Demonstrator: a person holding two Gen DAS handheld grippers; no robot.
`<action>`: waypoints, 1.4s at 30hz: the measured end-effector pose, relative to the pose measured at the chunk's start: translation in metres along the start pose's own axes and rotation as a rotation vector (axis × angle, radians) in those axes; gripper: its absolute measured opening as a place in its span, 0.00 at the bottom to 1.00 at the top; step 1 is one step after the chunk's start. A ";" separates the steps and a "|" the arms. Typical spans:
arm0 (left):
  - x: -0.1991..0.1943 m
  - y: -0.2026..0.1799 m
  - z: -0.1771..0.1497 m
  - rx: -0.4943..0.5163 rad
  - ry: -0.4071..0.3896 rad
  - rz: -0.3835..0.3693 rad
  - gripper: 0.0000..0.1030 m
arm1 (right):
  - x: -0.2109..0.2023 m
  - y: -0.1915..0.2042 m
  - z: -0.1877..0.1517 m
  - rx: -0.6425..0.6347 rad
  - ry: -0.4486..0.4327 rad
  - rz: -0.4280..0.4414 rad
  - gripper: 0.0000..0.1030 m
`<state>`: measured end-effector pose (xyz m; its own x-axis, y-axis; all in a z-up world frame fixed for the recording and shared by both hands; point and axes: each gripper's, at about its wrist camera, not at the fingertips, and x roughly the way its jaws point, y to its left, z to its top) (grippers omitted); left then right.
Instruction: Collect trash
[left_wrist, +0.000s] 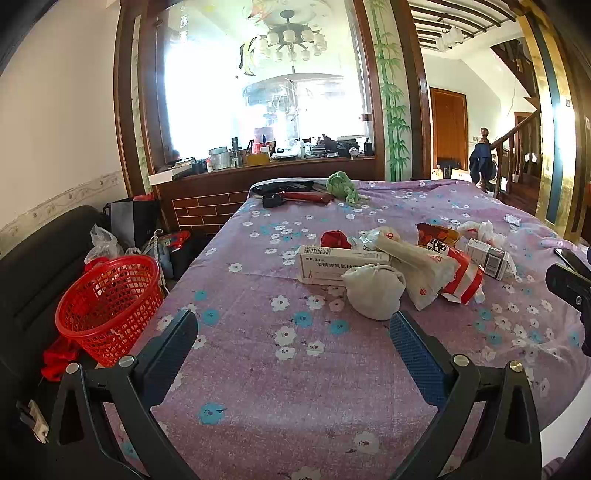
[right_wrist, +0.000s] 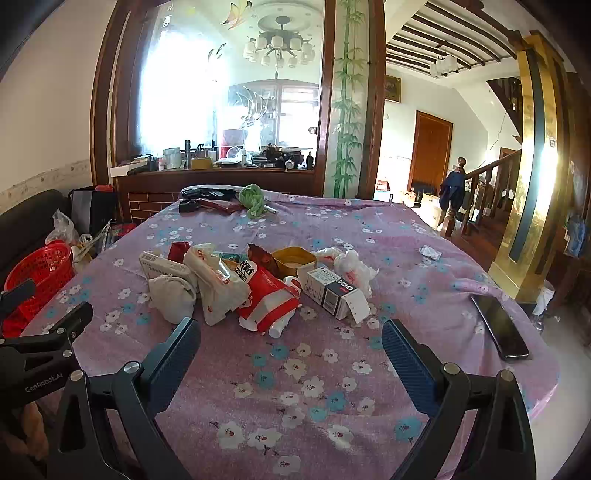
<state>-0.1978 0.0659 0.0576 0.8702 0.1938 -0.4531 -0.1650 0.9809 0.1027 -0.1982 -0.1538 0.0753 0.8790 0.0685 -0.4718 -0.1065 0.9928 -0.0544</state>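
Left wrist view: the left tool (left_wrist: 293, 325) hangs spread and empty; the crumpled wad (left_wrist: 373, 291) lies nearest on the bench (left_wrist: 258, 387), so pinch it first, then swing to the red basket (left_wrist: 107, 302).

Right wrist view: the right tool (right_wrist: 291, 334) is spread and empty just short of the red wrapper (right_wrist: 267, 299); I'd leave the phone (right_wrist: 500, 326).

Tablecloth (left_wrist: 258, 387): purple, white and teal flower print. Basket (left_wrist: 107, 306): red mesh. Snack bag (right_wrist: 266, 295): red and white, black label. Medicine box (left_wrist: 340, 262): white, dark print. Wad (left_wrist: 373, 291): off-white. Cloth (left_wrist: 343, 186): green. Phone (right_wrist: 500, 326): black. Left gripper (left_wrist: 293, 336) and right gripper (right_wrist: 291, 341): black, blue ribbed pads.
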 end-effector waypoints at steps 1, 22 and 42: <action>0.000 0.000 0.000 0.000 0.000 0.001 1.00 | 0.000 0.000 0.000 -0.001 0.000 0.000 0.97; 0.000 -0.001 -0.001 0.001 0.001 -0.001 1.00 | 0.002 0.001 0.000 -0.001 0.017 0.010 0.97; 0.047 0.004 0.014 -0.006 0.193 -0.139 1.00 | 0.039 -0.014 0.004 0.034 0.164 0.176 0.79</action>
<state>-0.1508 0.0784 0.0488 0.7798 0.0552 -0.6236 -0.0526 0.9984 0.0227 -0.1605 -0.1650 0.0612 0.7608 0.2265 -0.6082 -0.2330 0.9700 0.0698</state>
